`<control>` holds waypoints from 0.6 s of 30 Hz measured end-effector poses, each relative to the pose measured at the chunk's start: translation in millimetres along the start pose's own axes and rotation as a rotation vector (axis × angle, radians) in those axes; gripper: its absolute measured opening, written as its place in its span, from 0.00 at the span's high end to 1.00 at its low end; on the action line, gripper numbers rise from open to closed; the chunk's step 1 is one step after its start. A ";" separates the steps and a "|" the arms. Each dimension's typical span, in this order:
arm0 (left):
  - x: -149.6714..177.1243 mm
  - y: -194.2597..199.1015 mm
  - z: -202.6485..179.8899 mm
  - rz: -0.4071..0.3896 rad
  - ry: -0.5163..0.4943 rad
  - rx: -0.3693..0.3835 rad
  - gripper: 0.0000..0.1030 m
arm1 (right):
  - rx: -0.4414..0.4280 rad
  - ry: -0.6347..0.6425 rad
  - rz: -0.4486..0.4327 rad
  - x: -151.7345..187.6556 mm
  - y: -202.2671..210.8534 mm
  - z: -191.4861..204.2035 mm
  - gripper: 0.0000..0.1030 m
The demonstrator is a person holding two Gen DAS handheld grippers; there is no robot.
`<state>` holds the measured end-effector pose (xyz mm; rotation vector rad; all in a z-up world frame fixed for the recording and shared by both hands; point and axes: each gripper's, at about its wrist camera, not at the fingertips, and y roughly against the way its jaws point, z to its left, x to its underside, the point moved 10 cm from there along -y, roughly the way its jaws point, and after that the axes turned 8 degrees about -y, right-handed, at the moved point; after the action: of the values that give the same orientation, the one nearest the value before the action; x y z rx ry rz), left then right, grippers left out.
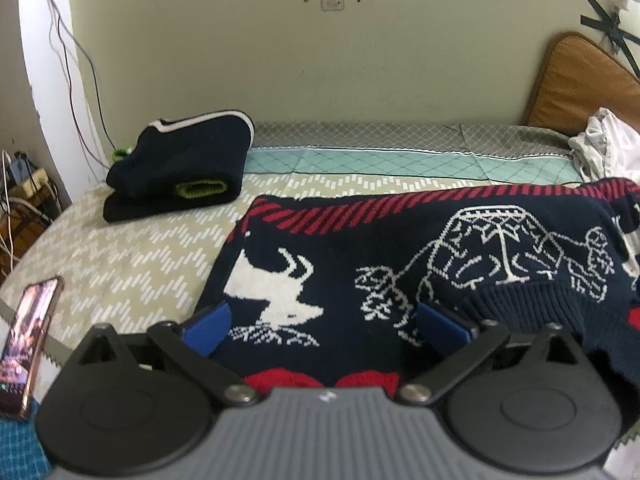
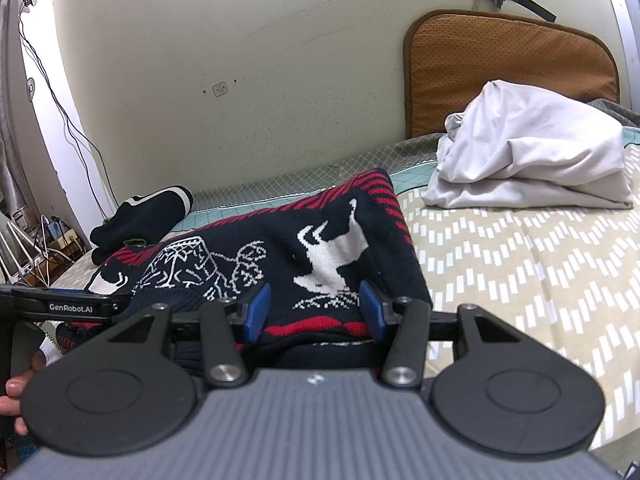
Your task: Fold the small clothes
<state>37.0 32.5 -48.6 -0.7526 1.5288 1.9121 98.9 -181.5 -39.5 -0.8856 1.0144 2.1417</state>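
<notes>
A navy knit sweater point(image 1: 360, 264) with red stripes and white reindeer figures lies spread on the bed; it also shows in the right wrist view point(image 2: 280, 264). My left gripper point(image 1: 324, 324) is open, its blue fingers point(image 1: 208, 326) resting on the sweater's near edge on either side of the white reindeer. My right gripper point(image 2: 316, 308) is open over the sweater's near right edge, fingers point(image 2: 258, 306) astride the knit. A sleeve cuff point(image 1: 532, 304) is folded over the body. The left gripper's body point(image 2: 68, 306) shows at the left of the right wrist view.
A folded navy garment point(image 1: 180, 172) with a green cuff lies at the bed's far left. A crumpled white garment point(image 2: 532, 152) lies at the right by a brown cushion point(image 2: 508, 64). A phone point(image 1: 30, 336) stands at the near left. The patterned bedsheet point(image 2: 520, 280) extends right.
</notes>
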 end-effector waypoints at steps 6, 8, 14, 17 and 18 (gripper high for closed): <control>6.2 6.7 0.0 0.024 0.053 0.037 0.00 | -0.001 0.001 0.000 0.1 -0.2 0.0 0.49; 7.4 7.8 -1.2 0.039 0.052 0.039 0.00 | -0.001 0.001 0.000 0.1 -0.3 0.0 0.49; 8.0 14.6 -3.5 0.044 0.005 -0.023 0.00 | 0.004 0.005 0.001 0.7 -0.6 -0.7 0.49; 5.4 17.5 -1.2 0.032 -0.021 -0.060 0.00 | 0.004 0.005 0.001 0.9 -0.6 -0.9 0.49; 4.3 18.6 0.4 0.026 -0.025 -0.073 0.00 | 0.004 0.005 0.001 0.9 -0.7 -0.8 0.49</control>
<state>20.5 29.9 -39.5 -0.7409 1.4676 1.9980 99.1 -181.6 -40.8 -0.8896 1.0216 2.1384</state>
